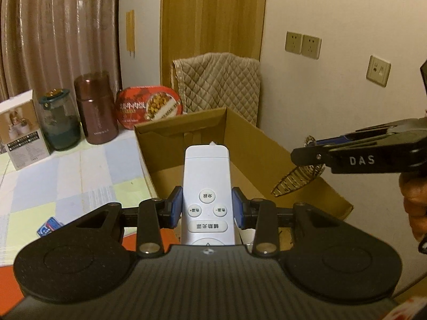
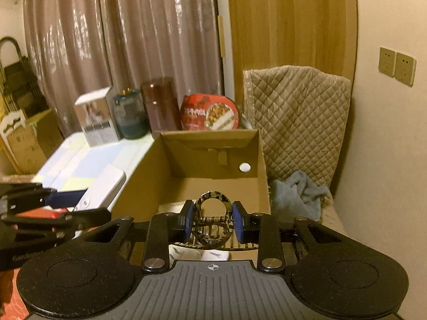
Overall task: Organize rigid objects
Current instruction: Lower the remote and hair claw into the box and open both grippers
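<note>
Partly hidden, hair claw sits clamped in right gripper.

Left gripper angled downward, blue pads clamped on a white remote. Right gripper likewise tilted down, pads closed on a patterned hair claw. Fingers of the person's hand glimpsed behind the right gripper.

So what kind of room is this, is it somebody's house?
Probably a room in someone's home, maybe a bedroom. Long curtains hang at the back, a quilted cover drapes over furniture by a wooden door, and household things like a thermos stand about.
</note>
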`<action>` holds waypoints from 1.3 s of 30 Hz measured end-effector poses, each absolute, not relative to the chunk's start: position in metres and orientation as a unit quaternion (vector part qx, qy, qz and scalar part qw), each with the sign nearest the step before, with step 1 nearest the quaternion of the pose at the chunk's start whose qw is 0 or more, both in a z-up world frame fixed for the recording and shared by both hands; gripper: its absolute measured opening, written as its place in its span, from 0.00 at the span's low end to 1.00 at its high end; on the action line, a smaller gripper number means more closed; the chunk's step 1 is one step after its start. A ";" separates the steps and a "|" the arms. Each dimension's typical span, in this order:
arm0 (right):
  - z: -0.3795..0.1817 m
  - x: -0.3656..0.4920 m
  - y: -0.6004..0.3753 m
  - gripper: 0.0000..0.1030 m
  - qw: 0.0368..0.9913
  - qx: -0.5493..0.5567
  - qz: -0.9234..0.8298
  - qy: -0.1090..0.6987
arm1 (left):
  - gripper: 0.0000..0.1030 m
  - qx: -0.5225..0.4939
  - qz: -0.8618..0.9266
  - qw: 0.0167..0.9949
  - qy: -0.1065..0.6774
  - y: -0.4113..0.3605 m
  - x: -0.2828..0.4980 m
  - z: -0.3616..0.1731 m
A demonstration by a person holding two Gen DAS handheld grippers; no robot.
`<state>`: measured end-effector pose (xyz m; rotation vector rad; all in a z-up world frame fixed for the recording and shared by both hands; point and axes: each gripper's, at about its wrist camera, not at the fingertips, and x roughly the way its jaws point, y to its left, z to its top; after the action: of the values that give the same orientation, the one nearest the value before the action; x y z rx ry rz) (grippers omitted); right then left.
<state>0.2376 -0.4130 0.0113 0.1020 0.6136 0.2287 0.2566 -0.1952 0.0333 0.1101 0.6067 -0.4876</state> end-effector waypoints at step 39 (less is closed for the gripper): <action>-0.014 0.233 -0.394 0.26 0.936 -0.029 0.141 0.322 | 0.38 0.034 -0.225 0.925 0.304 -0.194 0.273 0.028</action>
<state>0.2331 -0.3938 -0.0142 -0.0599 0.6577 0.2888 0.2729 -0.1935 0.0283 0.0690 0.6234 -0.4622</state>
